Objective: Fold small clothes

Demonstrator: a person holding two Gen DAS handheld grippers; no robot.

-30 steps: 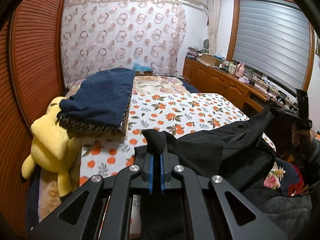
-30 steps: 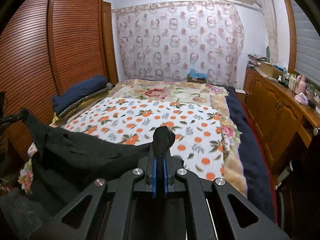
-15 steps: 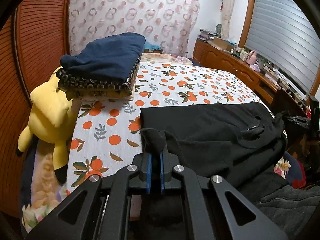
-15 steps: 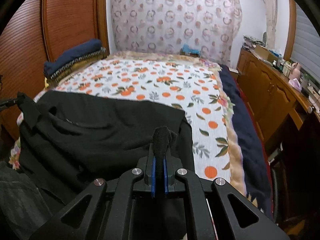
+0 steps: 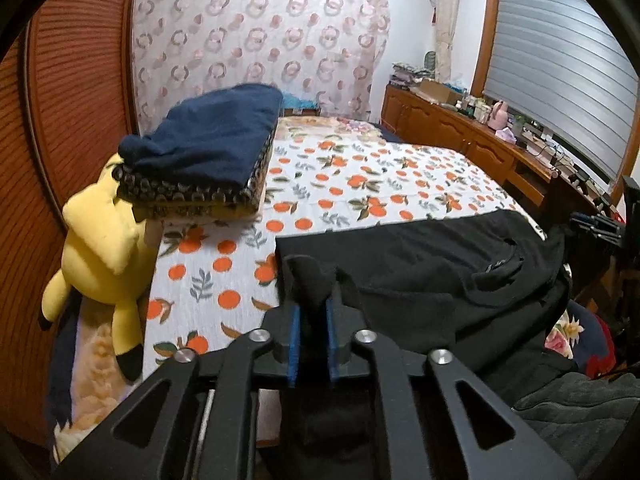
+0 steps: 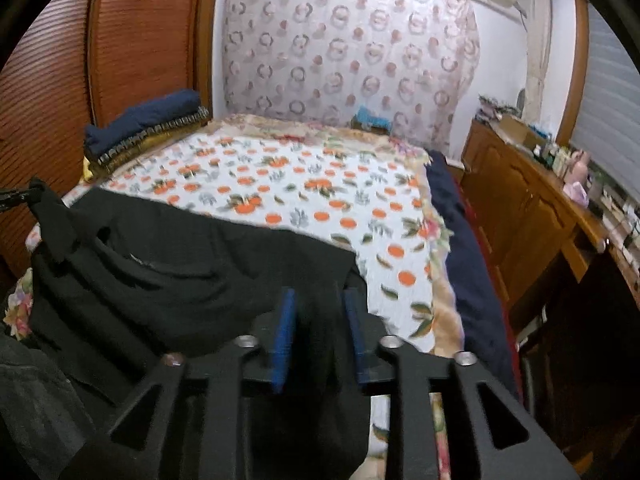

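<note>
Black soft knit garment spread on the near end of the orange-print bedspread, both claws letting go.

Left gripper just parted, a bunched corner standing loosely between blue pads; right gripper just spread wider, cloth lying slack between. Light, limp, prone to wrinkling; best pinched at corners or hem. Earlier held up taut, now laid flat. Folded navy stack further up the bedspread.

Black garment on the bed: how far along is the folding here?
Done: the black garment lies spread on the orange-print bedspread, near edge hanging off. In hand: both hand-held grippers have just been opening; the left hand-held gripper has cloth between its pads, the right hand-held gripper stands wider. Left: every fold; none shows yet.
</note>
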